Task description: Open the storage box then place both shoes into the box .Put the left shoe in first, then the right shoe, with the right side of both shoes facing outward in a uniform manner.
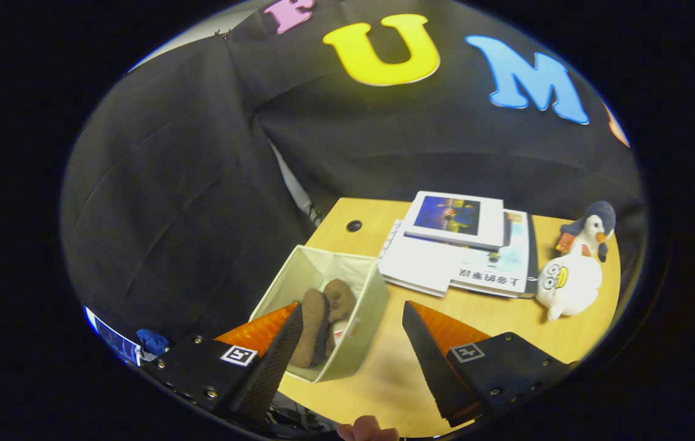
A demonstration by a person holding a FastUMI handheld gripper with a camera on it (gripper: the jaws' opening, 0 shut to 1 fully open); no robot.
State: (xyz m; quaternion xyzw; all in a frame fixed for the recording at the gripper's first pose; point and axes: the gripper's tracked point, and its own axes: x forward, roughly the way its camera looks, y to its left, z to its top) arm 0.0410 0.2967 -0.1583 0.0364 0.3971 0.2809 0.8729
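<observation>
An open cream fabric storage box (364, 293) stands on the wooden table (494, 312), just ahead of my fingers. Inside it lie brown fuzzy shoes (317, 321), side by side, partly hidden by the box's wall and by my left finger. My gripper (352, 321) hovers above the box's near side, open wide, with nothing between its fingers. The left finger (277, 352) overlaps the box; the right finger (424, 349) is over bare table to the box's right.
A stack of books and papers (461, 242) lies beyond the box to the right. A white plush penguin (574, 269) sits at the table's right edge. A cable hole (354, 225) is near the far corner. A fingertip (367, 429) shows below the fingers.
</observation>
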